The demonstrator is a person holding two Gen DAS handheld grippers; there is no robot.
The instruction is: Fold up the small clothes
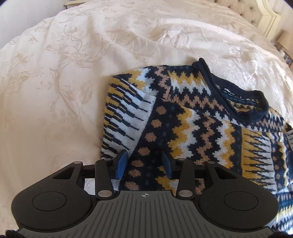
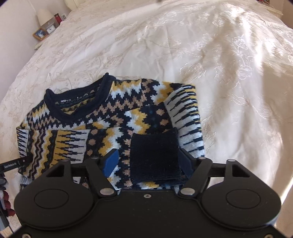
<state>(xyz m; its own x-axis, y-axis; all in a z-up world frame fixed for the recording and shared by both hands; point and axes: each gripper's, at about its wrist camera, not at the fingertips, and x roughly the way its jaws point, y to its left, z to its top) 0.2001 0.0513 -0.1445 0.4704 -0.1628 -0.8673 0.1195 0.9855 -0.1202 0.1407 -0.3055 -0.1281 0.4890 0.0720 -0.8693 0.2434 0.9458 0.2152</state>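
A small knitted sweater (image 1: 192,117) in navy, yellow, white and tan zigzags lies flat on a cream bedspread (image 1: 64,82). Its navy collar (image 1: 238,93) points away from me, and both sleeves are folded in over the body. My left gripper (image 1: 144,164) hovers open over the sweater's lower left part, with patterned knit showing between its blue pads (image 1: 120,163). In the right wrist view, the sweater (image 2: 102,117) shows its folded sleeve ending in a navy cuff (image 2: 155,155). That cuff lies between the spread fingers of my open right gripper (image 2: 148,163).
The floral bedspread (image 2: 219,73) stretches wide around the sweater on all sides. A bedside table (image 2: 39,44) at the far left carries a lamp, a picture frame and a clock. A tufted headboard (image 1: 256,11) rises at the far right of the left wrist view.
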